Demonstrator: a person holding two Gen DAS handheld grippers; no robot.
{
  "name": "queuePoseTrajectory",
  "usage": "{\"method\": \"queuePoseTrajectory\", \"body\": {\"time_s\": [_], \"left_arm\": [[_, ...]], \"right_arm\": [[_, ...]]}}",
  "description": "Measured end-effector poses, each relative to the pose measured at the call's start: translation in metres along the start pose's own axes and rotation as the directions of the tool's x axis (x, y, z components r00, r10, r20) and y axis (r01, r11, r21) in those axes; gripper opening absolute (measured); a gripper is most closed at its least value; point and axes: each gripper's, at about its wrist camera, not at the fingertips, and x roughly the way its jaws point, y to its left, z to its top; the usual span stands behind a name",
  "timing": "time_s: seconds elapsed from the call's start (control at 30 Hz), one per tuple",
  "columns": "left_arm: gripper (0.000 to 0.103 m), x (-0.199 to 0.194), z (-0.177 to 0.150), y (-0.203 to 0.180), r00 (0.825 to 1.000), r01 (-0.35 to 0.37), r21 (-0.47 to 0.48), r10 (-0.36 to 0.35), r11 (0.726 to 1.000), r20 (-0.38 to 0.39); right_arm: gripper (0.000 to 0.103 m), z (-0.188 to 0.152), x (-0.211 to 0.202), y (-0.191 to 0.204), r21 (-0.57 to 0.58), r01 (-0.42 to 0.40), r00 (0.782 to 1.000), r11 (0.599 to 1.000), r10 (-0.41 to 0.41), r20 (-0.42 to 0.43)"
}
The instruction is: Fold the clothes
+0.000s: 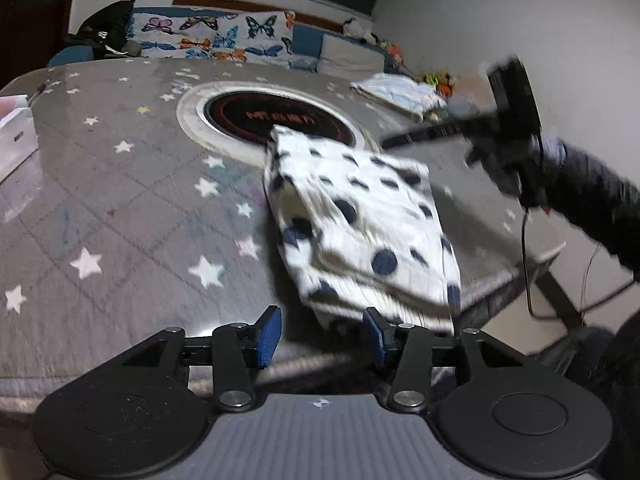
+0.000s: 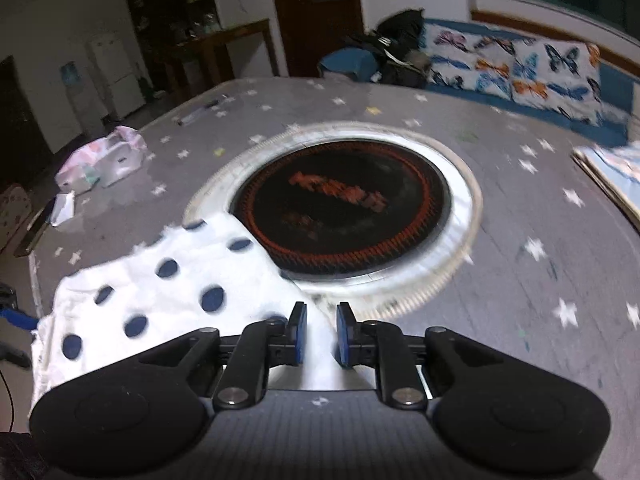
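A folded white garment with dark blue dots (image 1: 360,224) lies on the grey star-patterned table cover (image 1: 120,200), its far corner over the rim of the round black hob. My left gripper (image 1: 322,336) is open just short of the garment's near edge, which reaches the right finger; nothing sits between the pads. A hand in a dark sleeve holds my right gripper (image 1: 388,143), blurred, over the garment's far right corner. In the right wrist view the right gripper (image 2: 322,332) stands narrowly open above the garment (image 2: 160,292); the white edge shows in the gap, unpinched.
The round black hob (image 2: 344,208) with its pale ring fills the table's middle. A stack of folded pale blue clothes (image 1: 400,94) lies at the far right, a white box (image 1: 16,140) at the left edge, a pinkish bundle (image 2: 104,160) far left. A butterfly-print sofa (image 1: 212,36) stands behind.
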Motion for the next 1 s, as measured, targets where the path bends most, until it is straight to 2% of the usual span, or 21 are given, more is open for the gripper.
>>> {"method": "queuePoseTrajectory", "body": {"time_s": [0.07,0.17,0.27,0.4,0.57,0.63,0.83,0.93,1.0], "left_arm": [[0.047,0.007,-0.002,-0.008,1.000,-0.018,0.028,0.018,0.999,-0.006],[0.047,0.017,-0.003,-0.016,0.999,-0.050,0.078,0.051,0.996,-0.010],[0.046,0.021,0.001,-0.012,0.998,-0.070,0.065,0.070,0.995,0.010],[0.044,0.027,0.010,0.000,0.994,-0.100,0.033,0.099,0.994,0.034],[0.043,0.045,0.039,0.024,0.984,-0.168,-0.005,0.168,0.986,0.064],[0.041,0.053,0.051,0.035,0.982,-0.174,-0.032,0.176,0.984,0.075],[0.041,0.070,0.076,0.054,0.978,-0.183,-0.064,0.188,0.981,0.093],[0.042,0.063,0.077,0.058,0.975,-0.177,-0.094,0.188,0.980,0.117],[0.043,0.056,0.076,0.059,0.972,-0.176,-0.116,0.191,0.978,0.136]], "right_arm": [[0.032,0.006,0.006,0.008,-0.022,-0.017,1.000,1.000,0.018,0.003],[0.035,0.010,0.021,0.021,-0.060,-0.029,1.000,0.998,0.028,-0.011],[0.042,0.009,0.032,0.027,-0.074,-0.025,0.999,0.997,0.023,-0.027],[0.042,0.003,0.033,0.024,-0.061,0.015,0.999,0.998,-0.018,-0.042],[0.043,-0.010,0.023,0.013,-0.020,0.084,0.995,0.996,-0.085,-0.052],[0.043,-0.015,0.018,0.010,0.005,0.112,0.992,0.994,-0.111,-0.054],[0.043,-0.036,0.000,0.015,0.045,0.190,0.981,0.981,-0.188,-0.058],[0.043,-0.037,-0.008,0.022,0.022,0.213,0.977,0.977,-0.212,-0.031],[0.043,-0.031,-0.010,0.027,0.007,0.199,0.980,0.980,-0.199,-0.011]]}}
